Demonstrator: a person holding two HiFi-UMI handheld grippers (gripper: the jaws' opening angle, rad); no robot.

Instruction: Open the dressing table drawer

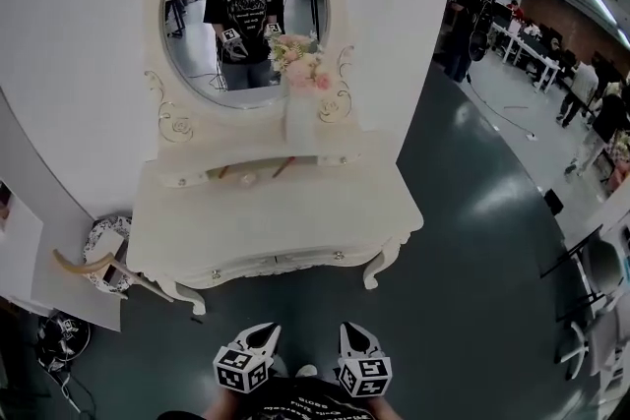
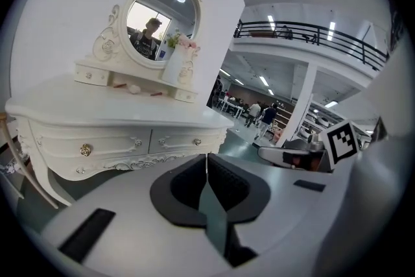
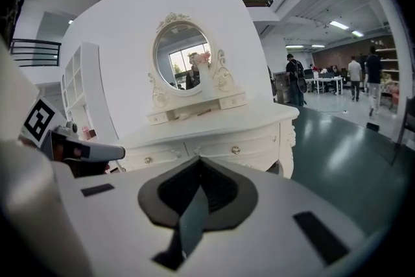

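Observation:
A white dressing table [image 1: 281,211] with an oval mirror [image 1: 246,15] stands ahead of me against the white wall. Its two front drawers [image 1: 281,263] are closed, each with a small round knob [image 2: 85,150] [image 3: 235,150]. Both grippers hang low in front of the table, a stretch of floor short of it. My left gripper [image 1: 266,336] [image 2: 207,156] is shut with nothing in it. Beside it, my right gripper [image 1: 354,336] [image 3: 198,159] is also shut and empty. In the left gripper view the drawers lie to the left; in the right gripper view they lie straight ahead.
A white vase of pink flowers [image 1: 300,108] and small items sit on the table's back shelf. A patterned stool [image 1: 106,256] and cables [image 1: 59,334] lie at the left. People [image 1: 471,25], tables and chairs [image 1: 596,280] stand at the right on the dark green floor.

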